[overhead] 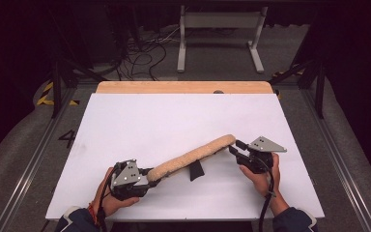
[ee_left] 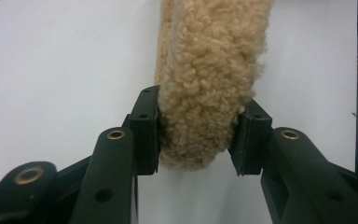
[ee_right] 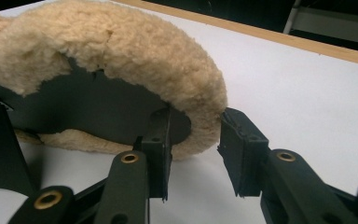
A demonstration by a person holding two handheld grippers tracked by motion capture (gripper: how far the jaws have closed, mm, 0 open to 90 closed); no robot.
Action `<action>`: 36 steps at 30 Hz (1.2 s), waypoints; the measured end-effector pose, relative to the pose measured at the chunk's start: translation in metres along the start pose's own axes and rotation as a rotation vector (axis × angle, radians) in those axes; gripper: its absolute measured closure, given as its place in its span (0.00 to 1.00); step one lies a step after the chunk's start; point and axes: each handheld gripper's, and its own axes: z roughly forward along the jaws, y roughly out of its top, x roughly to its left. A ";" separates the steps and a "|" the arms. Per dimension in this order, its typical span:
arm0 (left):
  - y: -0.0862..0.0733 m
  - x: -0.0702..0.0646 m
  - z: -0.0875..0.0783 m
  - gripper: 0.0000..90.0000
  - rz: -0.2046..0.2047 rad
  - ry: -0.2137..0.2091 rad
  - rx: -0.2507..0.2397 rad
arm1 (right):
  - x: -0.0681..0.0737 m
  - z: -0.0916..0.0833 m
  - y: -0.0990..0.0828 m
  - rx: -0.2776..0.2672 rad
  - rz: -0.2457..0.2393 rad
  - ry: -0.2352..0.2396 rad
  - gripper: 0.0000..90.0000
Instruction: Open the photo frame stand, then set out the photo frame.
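Note:
A long tan fleece pad with a black underside spans between my two grippers, arched above the white table top. At its near-left end, my left gripper is shut on the fleece pad, with both pads pressed into the pile. My right gripper holds the far-right end. One jaw sits against the black underside and the other touches the fleece pad's rounded edge. A black strap hangs from the pad's middle down to the table.
A wooden strip runs along the table's far edge. Beyond it a white metal frame and loose cables sit on the floor. Dark metal rails flank the table on both sides.

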 end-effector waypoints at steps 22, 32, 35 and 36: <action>0.006 -0.013 0.012 0.68 0.047 -0.044 0.000 | -0.004 0.027 0.014 0.058 0.020 -0.012 0.72; 0.012 -0.023 0.020 0.71 0.098 -0.028 0.008 | 0.004 0.036 0.023 0.077 0.024 0.025 0.76; 0.014 -0.026 0.022 0.71 0.112 -0.031 0.009 | 0.011 0.031 0.027 0.060 0.023 0.051 0.76; 0.014 -0.026 0.023 0.71 0.114 -0.029 0.010 | 0.014 0.029 0.029 0.055 0.007 0.050 0.76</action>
